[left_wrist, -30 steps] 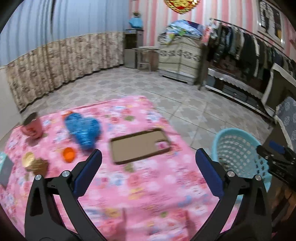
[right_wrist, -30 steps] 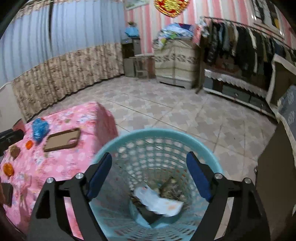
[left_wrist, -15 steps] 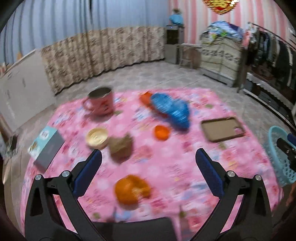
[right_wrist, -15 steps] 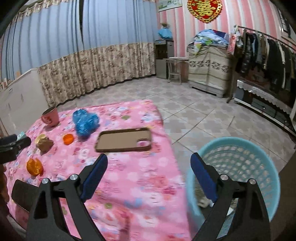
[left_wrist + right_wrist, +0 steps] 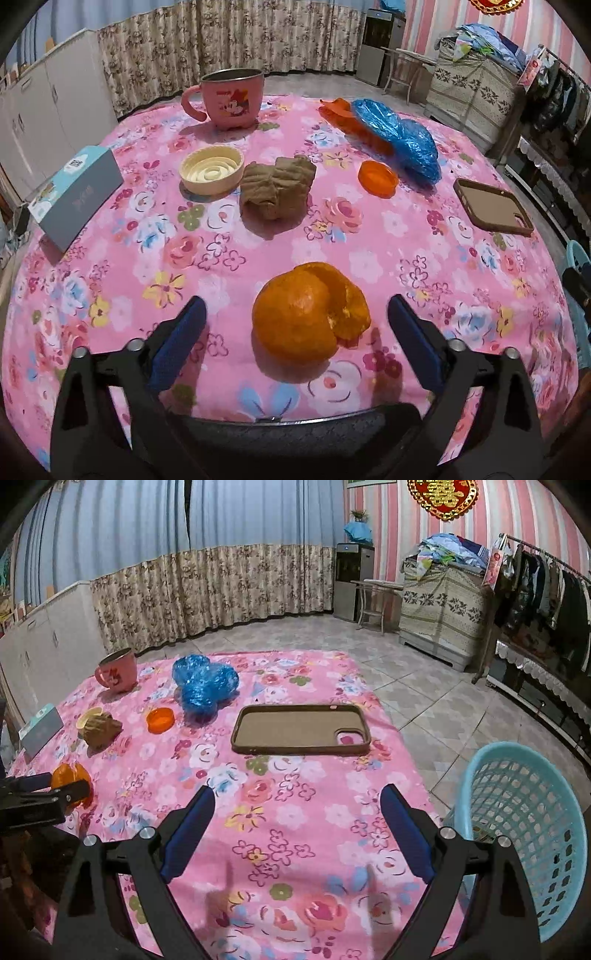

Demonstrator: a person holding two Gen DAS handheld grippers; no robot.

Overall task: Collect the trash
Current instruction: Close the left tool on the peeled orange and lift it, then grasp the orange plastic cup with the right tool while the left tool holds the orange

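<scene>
Your left gripper [image 5: 295, 314] hangs over the near edge of the pink floral tablecloth [image 5: 388, 240], jaws wide. They have just been closing a little, with the orange peel [image 5: 310, 314] sitting between the two blue pads but touched by neither. In the right wrist view that same gripper shows at the far left edge, by the peel [image 5: 68, 775].

From left to right across your left wrist view: a grey and light-blue box [image 5: 74, 192] lies at the left edge of the cloth. Behind it, farther in, stands a pink cartoon mug [image 5: 231, 99]. In front of the mug lies a cream lid [image 5: 211, 170], open side up, and just beside it on the right a crumpled brown paper wad [image 5: 277, 186]. Farther right sits a small orange cap [image 5: 377, 177], near the crinkled blue plastic wrapper [image 5: 397, 136], which lies over a scrap of orange plastic [image 5: 338, 109]. At the right edge of the cloth lies a brown phone case [image 5: 493, 210], inside up.

Your right gripper [image 5: 297, 821] hovers over the near right part of the cloth with its jaws spread wide and nothing between them; they opened further within the last second and now stand steady. The phone case [image 5: 301, 729] lies ahead of it, well apart. To the right, on the tiled floor just beside the table, stands the light-blue plastic basket [image 5: 524, 812]; a bit of litter shows inside through its mesh.
</scene>
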